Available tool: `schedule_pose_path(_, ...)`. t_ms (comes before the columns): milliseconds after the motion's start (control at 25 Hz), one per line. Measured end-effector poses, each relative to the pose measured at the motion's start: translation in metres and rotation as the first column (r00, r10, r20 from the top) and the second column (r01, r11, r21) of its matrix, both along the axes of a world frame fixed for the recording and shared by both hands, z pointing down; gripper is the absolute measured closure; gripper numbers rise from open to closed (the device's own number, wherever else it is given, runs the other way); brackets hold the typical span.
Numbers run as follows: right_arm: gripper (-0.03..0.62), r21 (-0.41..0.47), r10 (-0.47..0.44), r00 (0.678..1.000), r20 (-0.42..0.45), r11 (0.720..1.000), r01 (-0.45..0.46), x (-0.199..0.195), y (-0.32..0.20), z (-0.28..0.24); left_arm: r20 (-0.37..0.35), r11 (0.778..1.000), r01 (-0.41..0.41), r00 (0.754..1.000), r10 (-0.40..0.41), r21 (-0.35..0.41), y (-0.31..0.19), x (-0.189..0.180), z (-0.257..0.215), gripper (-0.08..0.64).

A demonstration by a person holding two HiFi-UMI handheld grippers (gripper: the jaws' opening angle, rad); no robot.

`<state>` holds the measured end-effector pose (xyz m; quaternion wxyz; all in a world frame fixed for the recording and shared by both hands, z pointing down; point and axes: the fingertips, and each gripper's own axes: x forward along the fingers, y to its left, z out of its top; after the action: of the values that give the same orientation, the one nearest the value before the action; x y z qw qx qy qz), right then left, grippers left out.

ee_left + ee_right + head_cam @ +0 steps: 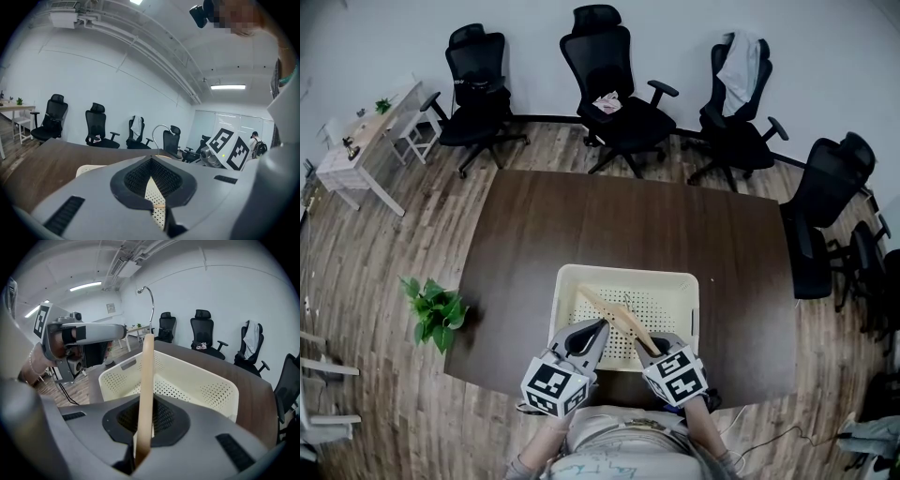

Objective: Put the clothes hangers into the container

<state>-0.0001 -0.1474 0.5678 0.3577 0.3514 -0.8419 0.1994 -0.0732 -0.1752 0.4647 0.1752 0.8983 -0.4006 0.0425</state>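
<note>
Three cameras, one basket shared.
The head view looks steeply down on the dark table (581, 225) from high above. Both gripper views sit low and close, facing across the perforated cream basket (623, 273) toward the office chairs (614, 75).

this was an office meeting room: a long dark table (581, 225) stood on a wood-plank floor (384, 309), with black swivel chairs (614, 84) lined up along a plain white wall (675, 28). a small pale desk (366, 141) sat in one corner and a potted plant (436, 312) by the table. strip lights (228, 86) and glass partitions (225, 124) showed farther off.
</note>
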Motion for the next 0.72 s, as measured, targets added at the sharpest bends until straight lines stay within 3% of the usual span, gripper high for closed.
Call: schedule_pose_path(720,0.566,-0.021,-0.011,1.000,-0.014,1.000,0.011,-0.0044,-0.0076,0.0098,-0.001,1.000,-0.012,1.000,0.012,-0.008,-0.0059,0.0013,0.0051,0.549)
